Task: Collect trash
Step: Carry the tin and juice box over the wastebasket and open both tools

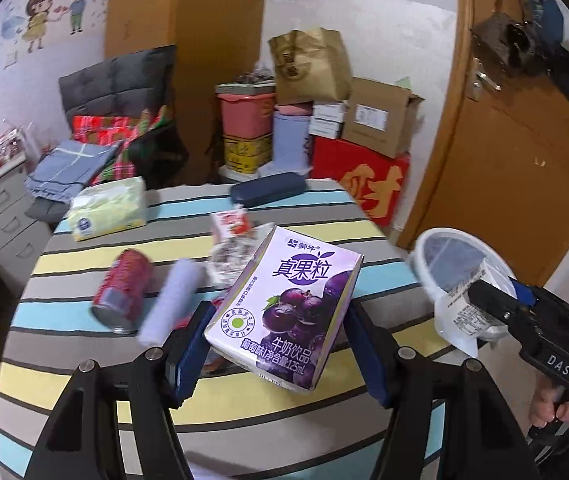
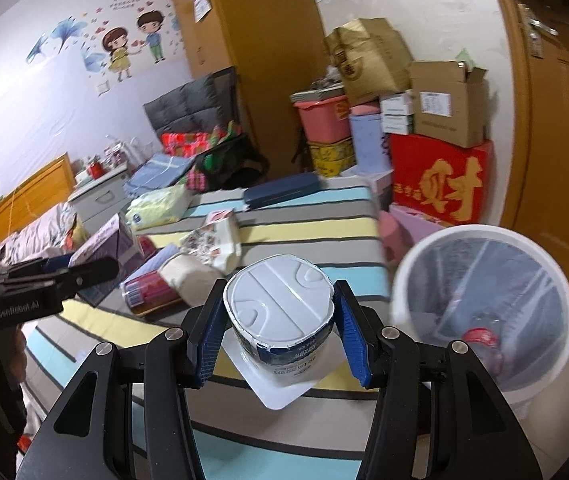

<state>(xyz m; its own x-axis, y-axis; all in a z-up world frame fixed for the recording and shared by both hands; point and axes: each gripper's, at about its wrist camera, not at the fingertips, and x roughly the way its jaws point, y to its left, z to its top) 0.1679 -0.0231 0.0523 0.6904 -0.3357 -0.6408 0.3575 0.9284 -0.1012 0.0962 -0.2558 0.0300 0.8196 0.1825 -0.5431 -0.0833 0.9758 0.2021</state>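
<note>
Trash is spread over the worktop (image 1: 244, 432), a flat surface under a cloth of grey, yellow and pale blue stripes. Off the worktop's right edge stands a round white bin (image 2: 480, 312) lined with clear film, a red-capped bottle (image 2: 484, 344) inside; the floor around it looks open. On the worktop's far side lie a soft yellow tissue pack (image 1: 106, 210) and a dark blue oblong case (image 1: 268, 189). Near its middle lie a red metal can (image 1: 124, 290) on its side, a pale fabric roll (image 1: 172, 300) and a crinkled clear wrapper (image 1: 230, 258). Above the worktop's near edge the left gripper (image 1: 280, 354) has its jaws about half spread, the blue pads pressing the sides of a glossy purple milk carton (image 1: 290, 304), tilted. The right gripper (image 2: 276, 340), by the bin, clamps a white plastic yogurt cup (image 2: 280, 320), upside down with its peeled lid hanging.
</note>
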